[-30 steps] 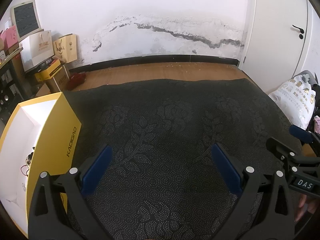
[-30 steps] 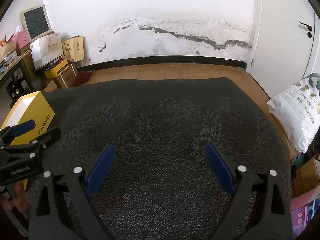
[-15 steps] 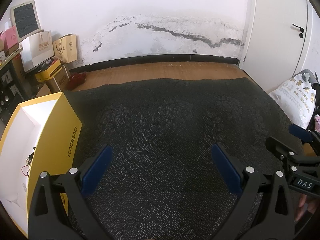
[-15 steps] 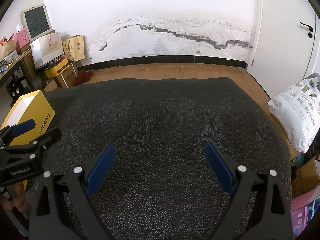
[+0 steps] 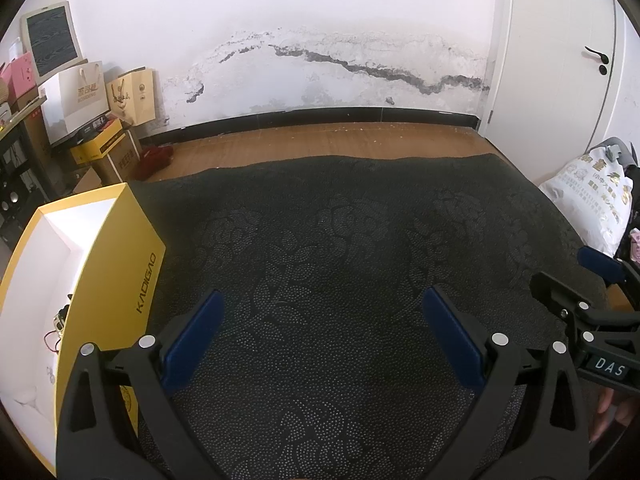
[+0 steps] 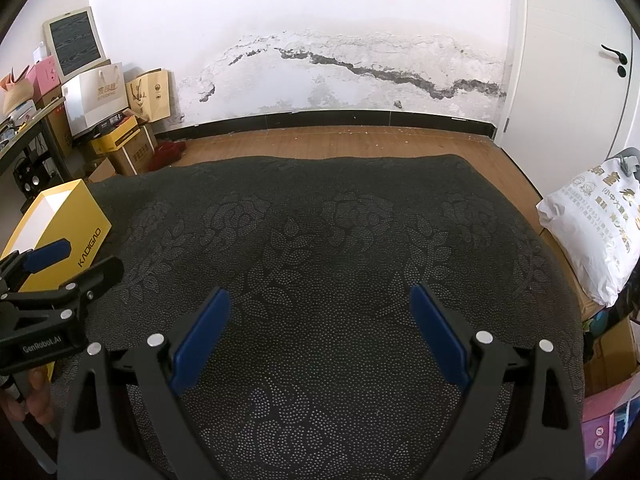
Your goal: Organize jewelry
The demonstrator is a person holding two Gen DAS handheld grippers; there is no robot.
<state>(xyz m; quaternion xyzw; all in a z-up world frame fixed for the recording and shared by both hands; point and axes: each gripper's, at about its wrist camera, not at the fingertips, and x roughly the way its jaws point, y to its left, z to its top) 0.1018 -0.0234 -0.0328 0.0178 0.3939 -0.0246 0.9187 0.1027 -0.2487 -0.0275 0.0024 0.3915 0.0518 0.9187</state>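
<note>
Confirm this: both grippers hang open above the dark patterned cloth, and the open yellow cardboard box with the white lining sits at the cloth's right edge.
Wrong side. The open yellow cardboard box sits at the left edge of the dark patterned cloth, as the left wrist view shows. The rest holds: the left gripper and right gripper both hang open above it.

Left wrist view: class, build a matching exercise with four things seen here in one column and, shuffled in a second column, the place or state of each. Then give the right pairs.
Things:
1. yellow box
2. left gripper
3. white sack
4. red cloth

Places or states:
A. on the wooden floor near the cardboard boxes
B. open-topped, at the left edge of the dark patterned cloth
C. beside the right edge of the dark patterned cloth, below the door
D. fingers wide apart, holding nothing

Pairs: 1-B, 2-D, 3-C, 4-A
</note>
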